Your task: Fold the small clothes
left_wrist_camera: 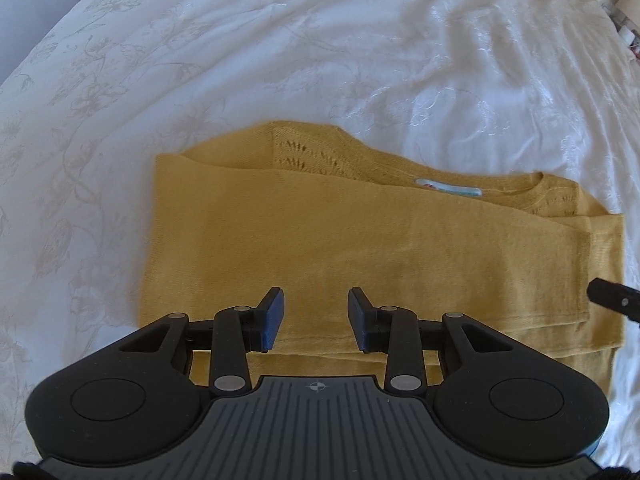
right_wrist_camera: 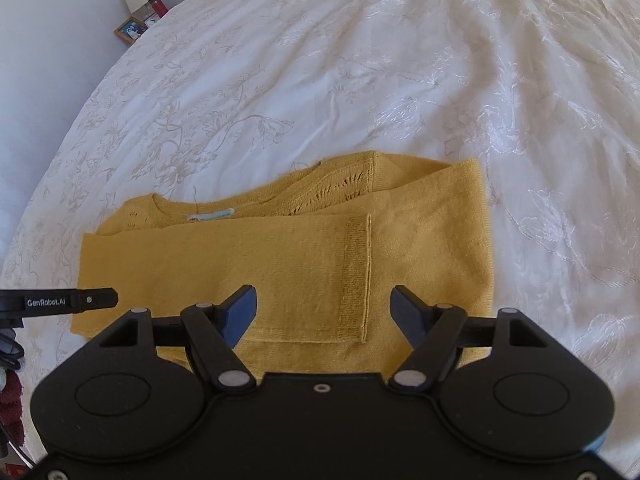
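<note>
Mustard-yellow knit sweater (left_wrist_camera: 320, 248), one garment only, lies flat on the white embroidered bedspread (left_wrist_camera: 280, 60), already gathered into a broad band with both sleeves laid across the body and the neck label (left_wrist_camera: 448, 189) peeking out along the far edge. Starting at the left, the left tool (left_wrist_camera: 316, 318) hovers over the near hem with its blue pads apart and nothing between them, so it is released. Moving right, the ribbed cuff (right_wrist_camera: 356, 272) of the upper sleeve lies across the middle of the band, and the right tool (right_wrist_camera: 324, 312) sits just above it, spread even wider and also grasping nothing. My reading is that the sleeve folds are done and the last fold is in hand: the next move calls for both tools to pinch the near hem and carry it over toward the collar. Two tools, one sweater, two sleeves folded in
</note>
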